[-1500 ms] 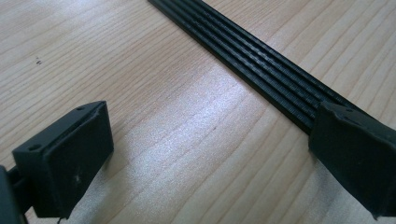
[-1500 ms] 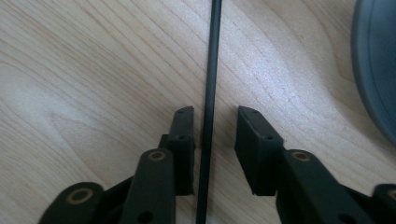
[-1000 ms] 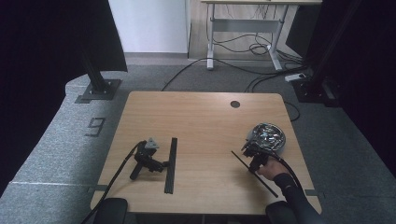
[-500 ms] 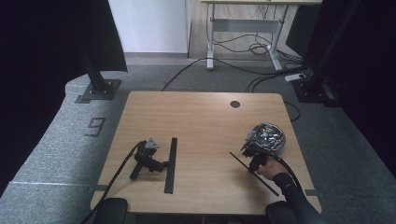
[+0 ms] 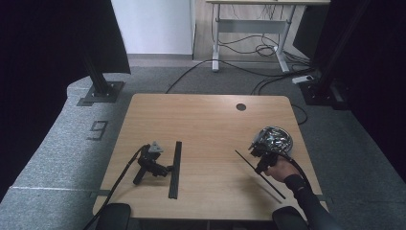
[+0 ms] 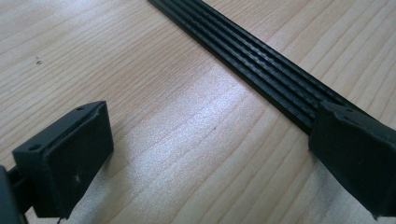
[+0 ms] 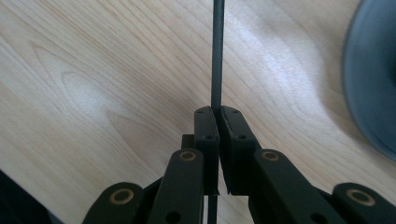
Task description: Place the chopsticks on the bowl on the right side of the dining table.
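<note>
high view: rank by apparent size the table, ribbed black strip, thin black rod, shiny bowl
1. table
2. ribbed black strip
3. thin black rod, about as long as the strip but much thinner
4. shiny bowl, shorter though wider

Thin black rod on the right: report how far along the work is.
Done: the right gripper has its jaws shut on the thin black rod, seen edge-on above the table. In hand: the rod, beside the shiny round object. Left: the wide ribbed black strip lies untouched by the open left gripper, which rests on the table.
</note>
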`<state>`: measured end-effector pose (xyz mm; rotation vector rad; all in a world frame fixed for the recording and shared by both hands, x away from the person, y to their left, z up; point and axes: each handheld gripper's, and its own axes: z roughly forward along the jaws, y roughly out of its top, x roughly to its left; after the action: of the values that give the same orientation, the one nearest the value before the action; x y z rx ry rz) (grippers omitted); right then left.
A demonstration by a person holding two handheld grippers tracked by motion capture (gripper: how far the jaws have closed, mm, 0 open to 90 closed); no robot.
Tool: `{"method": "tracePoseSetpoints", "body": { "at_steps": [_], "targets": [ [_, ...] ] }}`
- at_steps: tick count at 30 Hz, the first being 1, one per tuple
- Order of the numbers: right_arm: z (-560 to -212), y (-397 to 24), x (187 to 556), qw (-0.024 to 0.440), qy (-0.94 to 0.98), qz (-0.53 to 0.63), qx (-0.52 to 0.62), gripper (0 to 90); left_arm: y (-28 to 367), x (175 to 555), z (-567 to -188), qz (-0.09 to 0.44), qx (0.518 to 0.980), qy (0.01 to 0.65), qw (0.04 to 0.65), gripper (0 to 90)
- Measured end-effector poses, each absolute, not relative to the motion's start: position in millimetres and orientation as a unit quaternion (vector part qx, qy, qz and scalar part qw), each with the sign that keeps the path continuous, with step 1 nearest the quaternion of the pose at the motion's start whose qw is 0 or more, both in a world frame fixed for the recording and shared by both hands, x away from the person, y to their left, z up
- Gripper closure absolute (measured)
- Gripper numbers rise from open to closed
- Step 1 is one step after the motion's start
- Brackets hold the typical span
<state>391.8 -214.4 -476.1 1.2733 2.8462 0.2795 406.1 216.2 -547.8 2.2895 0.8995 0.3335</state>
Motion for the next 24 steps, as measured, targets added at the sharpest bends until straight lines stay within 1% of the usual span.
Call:
{"method": "tracePoseSetpoints", "body": {
  "at_steps": [11, 19, 24],
  "targets": [
    [-447.4, -220.9, 394.6, 0.006, 0.905, 0.098, 0.414, 86.1, 216.1, 406.1, -548.1, 0.128, 0.872, 0.343, 0.325, 0.0],
    [-423.3, -223.0, 400.4, 0.015, 0.905, 0.105, 0.412, 86.1, 216.2, 406.1, -548.1, 0.128, 0.872, 0.343, 0.325, 0.0],
    [-417.0, -226.9, 404.7, 0.009, 0.9, 0.114, 0.42, 86.1, 216.2, 406.1, -548.0, 0.128, 0.872, 0.343, 0.324, 0.0]
  ]
}}
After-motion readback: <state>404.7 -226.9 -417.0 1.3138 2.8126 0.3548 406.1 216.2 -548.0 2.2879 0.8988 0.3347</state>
